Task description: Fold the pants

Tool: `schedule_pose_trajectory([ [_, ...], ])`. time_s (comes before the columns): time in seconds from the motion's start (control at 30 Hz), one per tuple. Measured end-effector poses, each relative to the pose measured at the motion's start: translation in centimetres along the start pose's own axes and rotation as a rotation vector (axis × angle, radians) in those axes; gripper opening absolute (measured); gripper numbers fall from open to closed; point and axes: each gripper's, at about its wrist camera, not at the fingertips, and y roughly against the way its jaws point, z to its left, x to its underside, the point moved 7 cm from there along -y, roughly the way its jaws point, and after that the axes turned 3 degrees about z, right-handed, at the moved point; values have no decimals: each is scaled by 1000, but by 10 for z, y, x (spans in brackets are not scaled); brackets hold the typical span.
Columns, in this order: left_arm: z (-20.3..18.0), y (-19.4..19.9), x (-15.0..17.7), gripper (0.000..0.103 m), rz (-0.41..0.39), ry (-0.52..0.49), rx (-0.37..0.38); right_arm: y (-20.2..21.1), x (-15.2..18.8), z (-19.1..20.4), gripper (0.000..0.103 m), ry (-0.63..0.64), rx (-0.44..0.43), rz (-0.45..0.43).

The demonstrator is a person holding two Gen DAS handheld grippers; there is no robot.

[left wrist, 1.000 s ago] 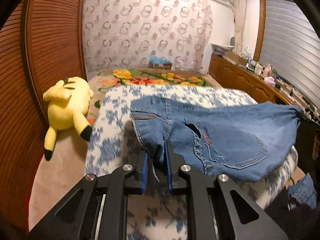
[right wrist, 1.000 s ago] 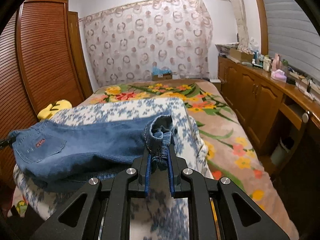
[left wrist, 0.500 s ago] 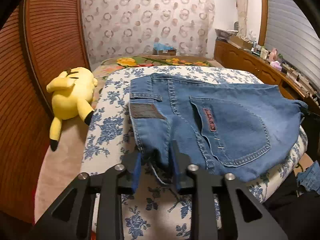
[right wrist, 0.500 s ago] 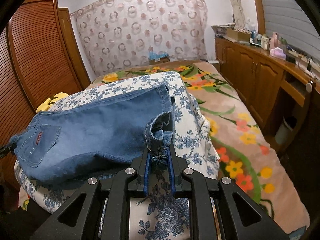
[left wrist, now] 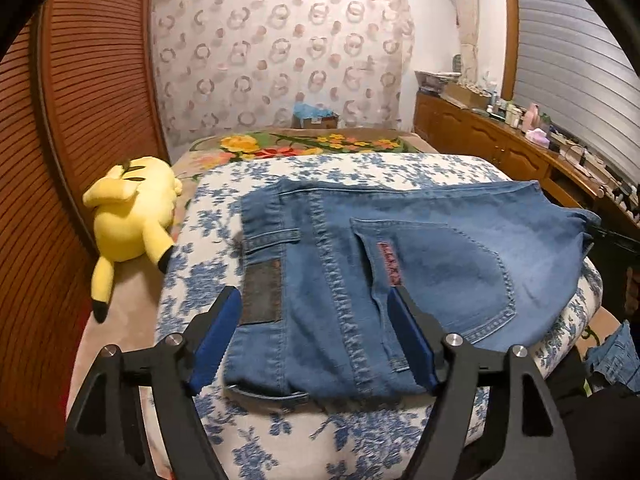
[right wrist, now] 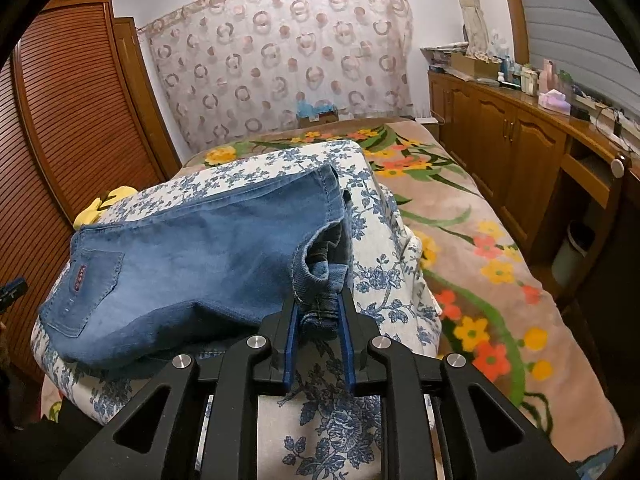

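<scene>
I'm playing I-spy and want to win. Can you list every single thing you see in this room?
jeans: one, blue, flat on the floral quilt
floral quilt: one, white and blue, on the bed
flower blanket: one, tan with bright flowers, under the quilt
plush toy: one, yellow, left of the quilt
curtain: one, pale with rings, back wall
cabinets: brown, right wall, cluttered top
wardrobe: brown, slatted, left wall
left gripper: black, blue fingers opening, astride the waistband
right gripper: black, fingers opening, hem between them

Jeans (left wrist: 400, 264) lie on the quilt (left wrist: 224, 216), plush toy (left wrist: 128, 212) left.
</scene>
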Motion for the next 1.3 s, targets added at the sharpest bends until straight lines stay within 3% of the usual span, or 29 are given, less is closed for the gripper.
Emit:
schedule_pose_trajectory([
  [0.2,-21,-11,-2,82,-1,-16,48,2,0,2,21,5,3,-3],
  [0.3,-35,-16,-4,103,-9,-28,73,4,0,3,22,10,1,-7],
  [0.93,-76,-30,-11,103,4,-55,138,4,-2,9,28,19,-6,-22],
  [1.3,-102,-37,-11,103,17,-69,195,7,-4,10,37,31,-11,-25],
])
